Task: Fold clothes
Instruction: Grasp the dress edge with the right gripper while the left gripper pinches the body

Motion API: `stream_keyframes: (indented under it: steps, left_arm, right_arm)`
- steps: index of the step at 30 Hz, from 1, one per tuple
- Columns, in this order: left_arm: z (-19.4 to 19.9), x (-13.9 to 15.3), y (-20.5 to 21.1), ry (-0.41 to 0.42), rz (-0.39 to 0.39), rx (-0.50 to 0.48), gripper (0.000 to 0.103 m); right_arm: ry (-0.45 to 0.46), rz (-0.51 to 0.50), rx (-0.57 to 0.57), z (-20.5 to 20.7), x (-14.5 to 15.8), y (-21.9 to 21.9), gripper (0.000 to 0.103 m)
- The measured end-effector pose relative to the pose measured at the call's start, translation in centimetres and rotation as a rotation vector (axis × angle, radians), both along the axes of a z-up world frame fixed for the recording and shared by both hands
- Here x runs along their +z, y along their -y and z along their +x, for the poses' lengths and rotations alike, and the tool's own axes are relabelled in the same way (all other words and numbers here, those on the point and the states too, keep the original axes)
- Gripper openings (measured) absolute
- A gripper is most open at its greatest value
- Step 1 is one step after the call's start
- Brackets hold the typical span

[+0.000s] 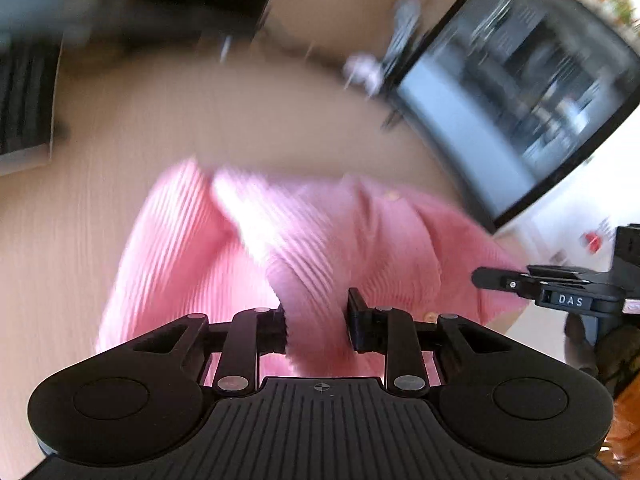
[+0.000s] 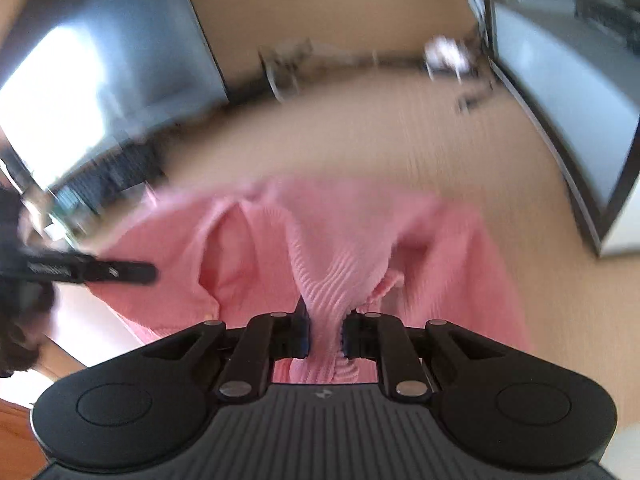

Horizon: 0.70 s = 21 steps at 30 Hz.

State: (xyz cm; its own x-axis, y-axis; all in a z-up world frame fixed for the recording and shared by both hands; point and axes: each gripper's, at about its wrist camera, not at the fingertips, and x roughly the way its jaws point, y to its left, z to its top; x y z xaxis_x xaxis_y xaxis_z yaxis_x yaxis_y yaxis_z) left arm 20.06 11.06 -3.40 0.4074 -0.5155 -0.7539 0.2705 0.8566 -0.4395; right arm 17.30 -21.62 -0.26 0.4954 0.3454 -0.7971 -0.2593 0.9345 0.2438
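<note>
1. The worktop (image 1: 120,128) is pale wood. A dark monitor (image 1: 520,92) stands at its far right, and everything beyond is blurred.
2. The pink top (image 1: 224,248), a ribbed knit with small buttons, lies rumpled on the worktop in front of the monitor, its near edge lifted off the surface. It looks soft, light and stretchy, so I'd expect it to sag and slide rather than keep a crease. An edge or seam makes a better hold than the loose middle.
3. The left gripper (image 1: 318,320) has its fingers partly closed, with a bunched ridge of knit between them. The right gripper (image 2: 325,334) has its fingers narrow, pinching another ridge.
4. No basket, box or other container shows near the top.
</note>
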Motion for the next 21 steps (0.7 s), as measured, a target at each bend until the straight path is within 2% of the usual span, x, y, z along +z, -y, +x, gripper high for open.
stream_keyframes:
  steps: [1,3,5,6,7,8,9,11,12,14,16,17,19,21]
  left_arm:
    - [-0.3,-0.7,0.1,-0.010,0.028,-0.004,0.036]
    - [-1.1,-0.4,-0.3,0.004,0.049,0.011,0.049]
    - [-2.0,0.4,-0.9,0.029,0.058,0.033,0.053]
    - [-2.5,1.0,-1.3,0.053,0.059,0.048,0.060]
    - [-3.0,2.0,-1.6,0.091,0.053,0.067,0.065]
    - [-3.3,2.9,-1.7,0.129,0.046,0.093,0.072]
    - [-3.6,3.8,-1.6,0.163,0.033,0.119,0.075]
    - [-3.8,5.4,-1.3,0.223,-0.008,0.145,0.082]
    - [-3.9,5.8,-1.0,0.258,-0.016,0.137,0.089]
    - [-3.3,5.6,0.7,0.305,-0.003,0.133,0.093]
    - [-1.9,3.8,2.3,0.267,-0.012,0.143,0.093]
    - [-1.2,2.4,2.8,0.213,-0.014,0.156,0.093]
    - [-0.4,0.3,3.5,0.129,0.044,0.192,0.093]
    - [-1.0,-0.4,3.4,0.100,0.092,0.226,0.093]
  right_arm:
    - [-0.002,-0.005,0.001,-0.4,-0.2,0.0,0.020]
    - [0.004,0.005,0.006,-1.1,0.0,0.4,0.026]
    - [0.024,0.021,0.014,-1.9,0.6,1.0,0.040]
    - [0.052,0.036,0.017,-1.9,1.4,1.5,0.047]
    - [0.084,0.053,0.018,-1.8,2.1,2.1,0.060]
    - [0.110,0.068,0.018,-1.5,2.8,2.4,0.066]
    - [0.133,0.083,0.017,-1.1,3.5,2.6,0.068]
    - [0.185,0.128,0.038,-0.1,3.9,2.3,0.078]
    - [0.211,0.151,0.050,0.4,4.1,2.1,0.082]
    - [0.240,0.203,0.070,1.8,3.6,1.6,0.089]
    - [0.188,0.245,0.073,3.7,1.1,1.1,0.090]
    - [0.152,0.242,0.071,4.4,-0.3,0.7,0.092]
    - [0.092,0.200,0.060,5.1,-2.7,-0.2,0.099]
    - [0.082,0.185,0.060,5.1,-3.2,-0.7,0.103]
